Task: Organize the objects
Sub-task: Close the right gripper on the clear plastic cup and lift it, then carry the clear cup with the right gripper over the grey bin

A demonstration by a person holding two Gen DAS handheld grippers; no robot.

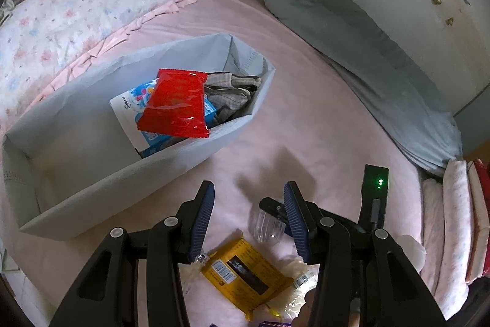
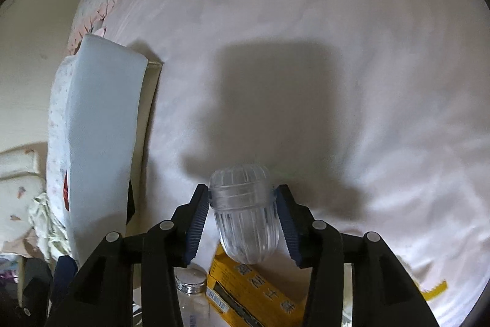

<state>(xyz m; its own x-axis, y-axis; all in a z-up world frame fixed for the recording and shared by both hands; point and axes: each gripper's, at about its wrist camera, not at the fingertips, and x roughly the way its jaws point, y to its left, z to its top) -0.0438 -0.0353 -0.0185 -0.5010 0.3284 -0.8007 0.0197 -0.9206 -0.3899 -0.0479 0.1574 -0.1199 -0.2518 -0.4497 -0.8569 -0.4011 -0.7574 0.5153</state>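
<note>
While the clear ribbed cup [image 2: 245,213] sits between your right gripper [image 2: 243,216] pads, the storage bin waits off to the left.

You have the cup's long axis running along the fingers, domed end toward the camera; whether the blue pads [image 2: 196,222] press it or merely flank it cannot be told. It hangs over the yellow packet [image 2: 245,296] on the pink bedsheet [image 2: 337,51]. Your left gripper [image 1: 249,222] stands released, holding nothing, just beside the cup [image 1: 265,224]. The grey fabric bin [image 1: 76,124], already holding a red packet [image 1: 174,103], lies nearer your left hand.
</note>
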